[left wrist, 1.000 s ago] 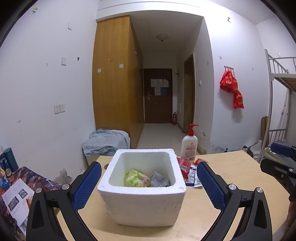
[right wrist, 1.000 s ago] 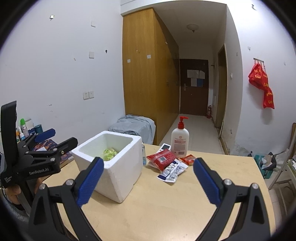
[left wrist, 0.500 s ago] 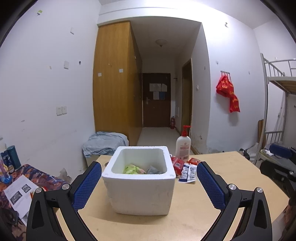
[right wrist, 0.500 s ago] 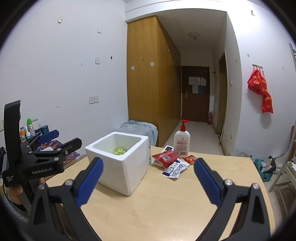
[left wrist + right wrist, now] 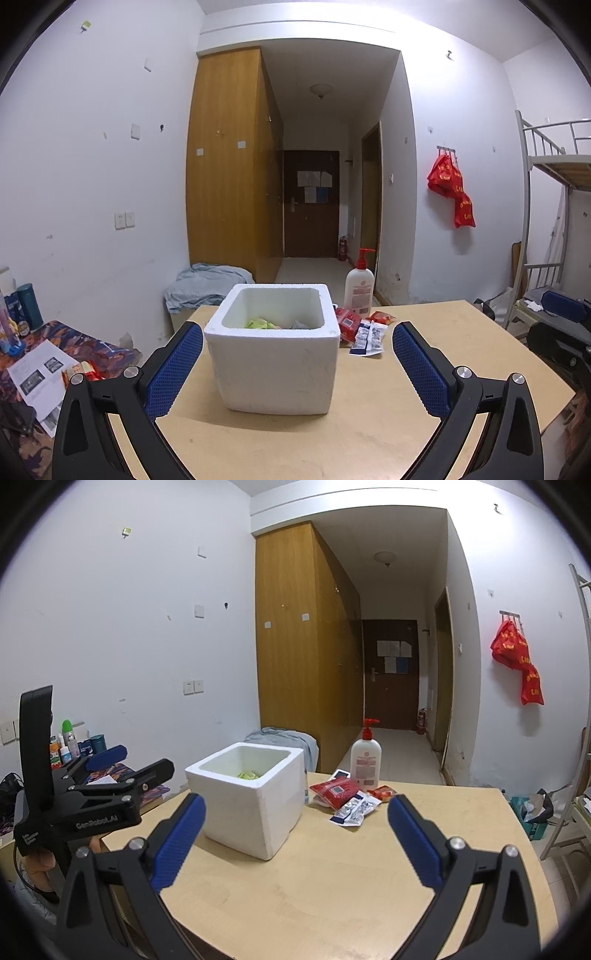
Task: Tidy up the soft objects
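Both sets of jaws spread wide, gripping nothing. White foam box [image 5: 273, 354] dead centre ahead of the left gripper [image 5: 297, 363], on the table [image 5: 443, 369], green soft stuff [image 5: 258, 324] inside. Loose packets [image 5: 347, 797] beyond the right gripper [image 5: 295, 834], past the box's right side, well clear of the pads.

White plastic pump bottle with red dispenser [image 5: 358, 286] upright on pale wooden surface [image 5: 436, 354]; red bags [image 5: 452, 190] hanging from wall hooks; orange-brown wooden wardrobe [image 5: 229, 166] behind.
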Tool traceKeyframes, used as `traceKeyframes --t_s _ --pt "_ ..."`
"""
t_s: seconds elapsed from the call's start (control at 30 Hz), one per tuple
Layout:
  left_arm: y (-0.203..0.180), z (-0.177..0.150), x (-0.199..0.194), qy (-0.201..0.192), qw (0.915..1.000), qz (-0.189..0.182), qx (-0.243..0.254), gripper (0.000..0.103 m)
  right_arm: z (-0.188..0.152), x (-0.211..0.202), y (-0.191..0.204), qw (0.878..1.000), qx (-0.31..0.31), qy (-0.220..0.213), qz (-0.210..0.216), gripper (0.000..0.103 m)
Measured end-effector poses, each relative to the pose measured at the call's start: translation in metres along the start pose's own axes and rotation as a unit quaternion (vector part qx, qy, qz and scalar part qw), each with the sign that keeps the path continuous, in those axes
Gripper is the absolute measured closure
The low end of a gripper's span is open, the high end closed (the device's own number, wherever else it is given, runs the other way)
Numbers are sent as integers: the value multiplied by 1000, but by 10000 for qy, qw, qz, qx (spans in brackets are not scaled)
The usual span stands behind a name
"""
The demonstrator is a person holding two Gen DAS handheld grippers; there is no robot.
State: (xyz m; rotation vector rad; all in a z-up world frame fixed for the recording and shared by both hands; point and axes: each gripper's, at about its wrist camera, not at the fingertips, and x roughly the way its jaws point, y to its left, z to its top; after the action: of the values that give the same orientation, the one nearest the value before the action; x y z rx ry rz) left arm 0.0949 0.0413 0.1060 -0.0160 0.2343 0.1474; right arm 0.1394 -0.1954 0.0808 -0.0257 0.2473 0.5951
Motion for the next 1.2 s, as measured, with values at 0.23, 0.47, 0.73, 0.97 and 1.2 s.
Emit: traceKeyframes --t_s 0.23,0.47,0.73,0.97,1.2 --pt "-2 -21 -11 -212 9997 68 -41 0 -25 -7 2 9995 -58 -246 170 2" --pt "-3 -53 -18 -419 9989 177 -147 0 -50 -9 2 9995 52 -255 199 2" --pt "-1 -80 -21 -404 9988 141 -240 0 -69 -20 6 9995 59 -310 68 0" --pt "-1 -98 -24 -286 9993 134 -190 0 -84 -19 7 9994 276 -218 37 0" --pt "0 -104 -32 -230 9995 123 -168 0 -84 -20 19 9996 198 -148 120 0"
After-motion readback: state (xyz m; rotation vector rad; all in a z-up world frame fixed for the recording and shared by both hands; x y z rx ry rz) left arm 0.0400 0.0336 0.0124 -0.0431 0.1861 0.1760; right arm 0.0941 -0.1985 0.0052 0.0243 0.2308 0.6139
